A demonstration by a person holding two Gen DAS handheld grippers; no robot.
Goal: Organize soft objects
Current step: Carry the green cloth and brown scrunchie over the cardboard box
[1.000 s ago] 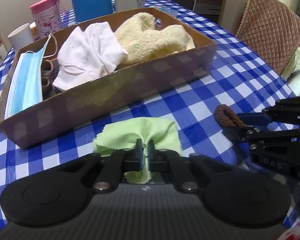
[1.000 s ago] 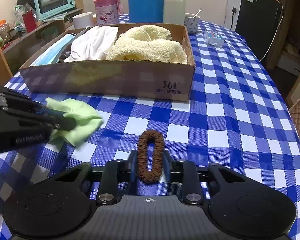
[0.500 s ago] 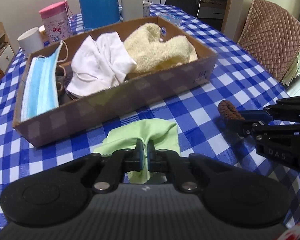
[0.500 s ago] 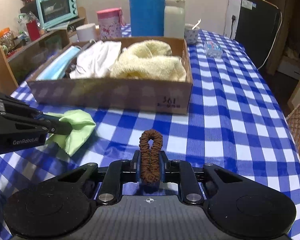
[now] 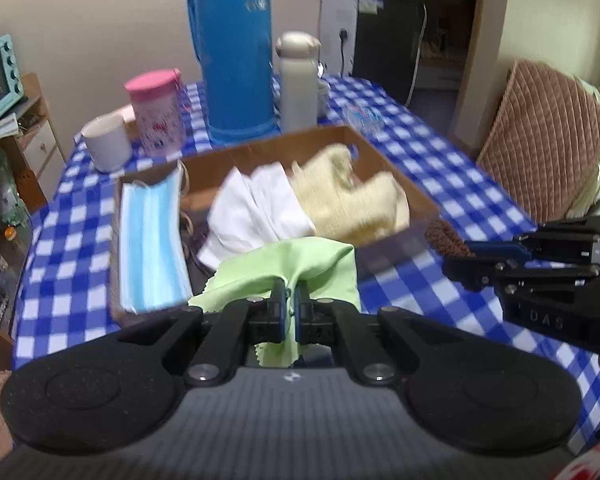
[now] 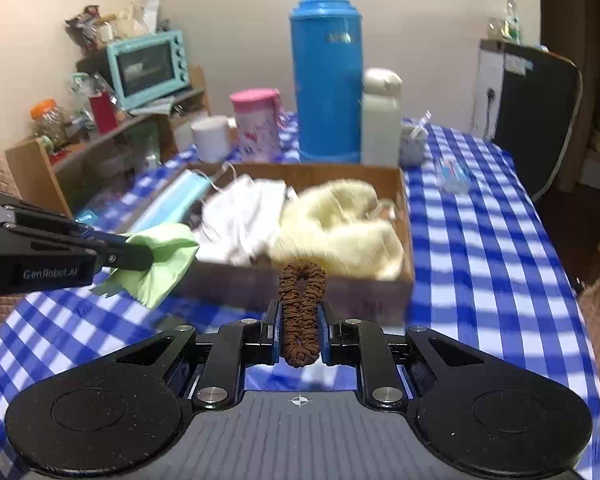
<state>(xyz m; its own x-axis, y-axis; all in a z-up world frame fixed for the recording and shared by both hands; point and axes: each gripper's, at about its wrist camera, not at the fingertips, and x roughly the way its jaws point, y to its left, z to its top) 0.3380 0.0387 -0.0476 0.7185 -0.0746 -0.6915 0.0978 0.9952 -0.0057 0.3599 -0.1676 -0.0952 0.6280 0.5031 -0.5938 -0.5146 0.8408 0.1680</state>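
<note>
While the left tool (image 5: 289, 300) is clamped on a light green cloth (image 5: 300, 262), the cloth hangs off the worktop (image 5: 440, 280), draped in front of the near wall of the cardboard box (image 5: 384, 156). In the right wrist view the same cloth (image 6: 160, 258) dangles from the left tool (image 6: 140, 254) just at the box's near left corner.

The right tool (image 6: 298, 330) is closed on a brown scrunchie (image 6: 301, 310), squeezed into a long upright loop between the fingers — its top end stands in front of the box's (image 6: 404, 216) near wall. From the left wrist camera the scrunchie (image 5: 444, 238) shows at the tip of the right tool (image 5: 460, 256), just beside the box's near right corner.

Inside the box lie a blue face mask (image 5: 150, 244) along the left side, crumpled white cloth (image 5: 260, 208) in the middle and a cream-yellow towel (image 5: 356, 202) on the right — all somewhat blurred. Behind it stand a blue thermos (image 5: 238, 52), a white flask (image 5: 298, 82), a pink-lidded container (image 5: 156, 110) and a white mug (image 5: 106, 142).
</note>
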